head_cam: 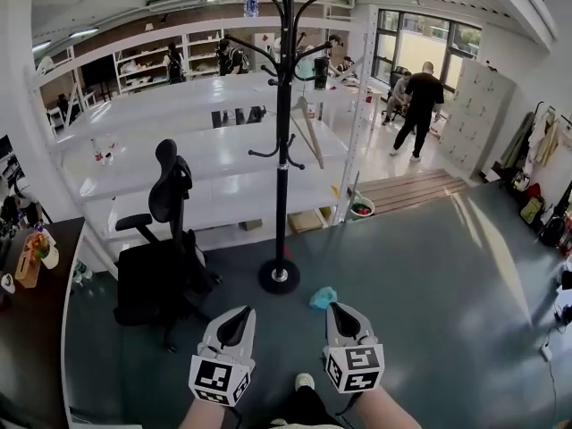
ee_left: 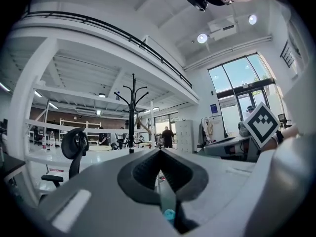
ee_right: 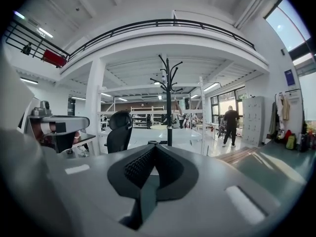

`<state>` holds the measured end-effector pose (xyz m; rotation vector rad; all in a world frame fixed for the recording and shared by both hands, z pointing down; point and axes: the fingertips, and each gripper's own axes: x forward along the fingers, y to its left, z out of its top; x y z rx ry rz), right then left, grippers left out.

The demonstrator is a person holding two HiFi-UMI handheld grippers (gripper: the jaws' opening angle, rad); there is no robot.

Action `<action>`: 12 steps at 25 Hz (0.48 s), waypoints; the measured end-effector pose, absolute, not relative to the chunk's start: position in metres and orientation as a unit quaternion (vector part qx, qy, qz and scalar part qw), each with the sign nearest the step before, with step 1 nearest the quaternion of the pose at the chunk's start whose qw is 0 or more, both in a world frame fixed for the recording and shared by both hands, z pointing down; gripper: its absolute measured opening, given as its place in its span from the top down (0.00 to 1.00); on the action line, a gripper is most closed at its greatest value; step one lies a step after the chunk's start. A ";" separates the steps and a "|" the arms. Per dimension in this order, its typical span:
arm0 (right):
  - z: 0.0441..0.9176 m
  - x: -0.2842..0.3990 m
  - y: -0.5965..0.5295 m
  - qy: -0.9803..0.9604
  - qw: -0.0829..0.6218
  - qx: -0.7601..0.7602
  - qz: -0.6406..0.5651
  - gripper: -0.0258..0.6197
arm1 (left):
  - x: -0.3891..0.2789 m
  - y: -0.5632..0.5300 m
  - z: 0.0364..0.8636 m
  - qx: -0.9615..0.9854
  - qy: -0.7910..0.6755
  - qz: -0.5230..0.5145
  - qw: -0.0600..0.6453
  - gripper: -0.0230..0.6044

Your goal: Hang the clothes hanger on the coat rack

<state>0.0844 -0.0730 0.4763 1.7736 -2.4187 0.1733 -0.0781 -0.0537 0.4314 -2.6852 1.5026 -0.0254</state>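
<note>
Head view shows two grippers held level, side by side, left gripper (head_cam: 241,314) and right gripper (head_cam: 336,310) both pinched together, empty, facing one coat rack (head_cam: 282,155) standing ahead beside one office chair (head_cam: 168,191).

Grey floor (head_cam: 429,266), white shelving (head_cam: 223,155), office chair (head_cam: 161,280)

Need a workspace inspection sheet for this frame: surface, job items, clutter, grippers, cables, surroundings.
Surface: grey floor; the rack stands on it.
Job's things: coat rack upright; clothes hanger: nothing seen, in any view.
Clutter: small teal object on the floor beside the rack's base; office chair left of the rack.
Grippers: left gripper and right gripper held low, fingers together, nothing held.
Cables: nothing seen.
Surroundings: white shelving behind the rack; person in black at far right.
</note>
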 end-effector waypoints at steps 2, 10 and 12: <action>0.482 0.074 -0.052 -0.806 0.075 0.584 0.062 0.92 | -0.085 -0.032 0.432 -0.871 0.490 -0.006 0.028 0.96; 0.488 0.048 0.004 -0.814 0.084 0.570 0.075 0.92 | -0.105 0.020 0.437 -0.868 0.496 -0.011 0.013 0.96; 0.485 0.046 0.010 -0.814 0.082 0.571 0.071 0.92 | -0.107 0.025 0.435 -0.868 0.497 -0.011 0.014 0.96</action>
